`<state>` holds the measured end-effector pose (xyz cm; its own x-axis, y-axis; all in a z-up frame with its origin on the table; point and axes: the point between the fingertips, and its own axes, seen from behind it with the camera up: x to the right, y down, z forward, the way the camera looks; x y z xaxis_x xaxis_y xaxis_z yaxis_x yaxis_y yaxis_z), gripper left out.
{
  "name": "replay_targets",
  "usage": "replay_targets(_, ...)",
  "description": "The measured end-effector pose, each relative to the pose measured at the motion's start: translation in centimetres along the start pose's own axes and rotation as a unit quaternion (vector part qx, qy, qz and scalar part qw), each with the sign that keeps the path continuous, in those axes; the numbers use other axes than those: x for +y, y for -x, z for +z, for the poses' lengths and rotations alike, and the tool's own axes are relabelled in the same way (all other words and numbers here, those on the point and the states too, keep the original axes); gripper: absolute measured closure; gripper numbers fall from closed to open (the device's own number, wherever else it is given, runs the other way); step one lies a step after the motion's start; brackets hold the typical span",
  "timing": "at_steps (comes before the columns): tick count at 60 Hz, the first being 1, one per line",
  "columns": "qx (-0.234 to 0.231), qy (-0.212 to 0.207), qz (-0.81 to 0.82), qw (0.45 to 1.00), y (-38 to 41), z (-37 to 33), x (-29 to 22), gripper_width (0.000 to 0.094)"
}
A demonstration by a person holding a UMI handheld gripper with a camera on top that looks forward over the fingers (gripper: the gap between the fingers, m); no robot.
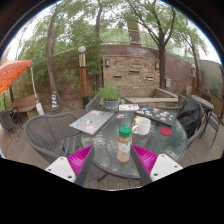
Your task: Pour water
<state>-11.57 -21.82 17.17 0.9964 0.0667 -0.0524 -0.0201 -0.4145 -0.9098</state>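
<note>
A clear bottle with a green cap and an orange-tan label (124,144) stands upright on a round glass patio table (100,155), near its front edge. A white cup (142,126) stands just beyond it to the right. My gripper (111,163) is open, its pink pads (80,160) spread wide on either side. The bottle stands ahead of the fingers, between their lines, with clear gaps on both sides. The fingers hold nothing.
A magazine or paper (92,121) lies on the table's left. A dark tray (157,115) and a potted plant (109,96) sit at the far side. Metal mesh chairs (45,133) surround the table. A stone wall (130,70), trees and an orange umbrella (12,72) stand beyond.
</note>
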Motion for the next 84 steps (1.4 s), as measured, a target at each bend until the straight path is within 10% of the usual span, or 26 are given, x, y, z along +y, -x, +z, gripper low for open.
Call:
replay_targets(23, 0.039, -0.112, -0.049, 0.992, -4.5, 15.8, 1.0, 0.0165)
replay_targets(30, 0.066, -0.120, -0.118, 0.984, -5.1, 17.7, 2.5, 0.0434)
replay_targets(34, 0.067, -0.142, -0.122, 0.980, -5.2, 17.7, 2.2, 0.0435)
replay_targets(54, -0.023, -0.062, -0.052, 0.996, -3.0, 19.8, 2.2, 0.0641)
replay_targets(65, -0.096, -0.049, 0.090, 0.990, -1.7, 21.8, -5.7, 0.0642)
replay_targets(77, -0.189, -0.004, 0.508, 0.840, -2.8, 26.6, -11.5, 0.0644)
replay_targets(84, -0.252, 0.017, 0.713, 0.654, -4.4, 29.0, -12.4, 0.0645)
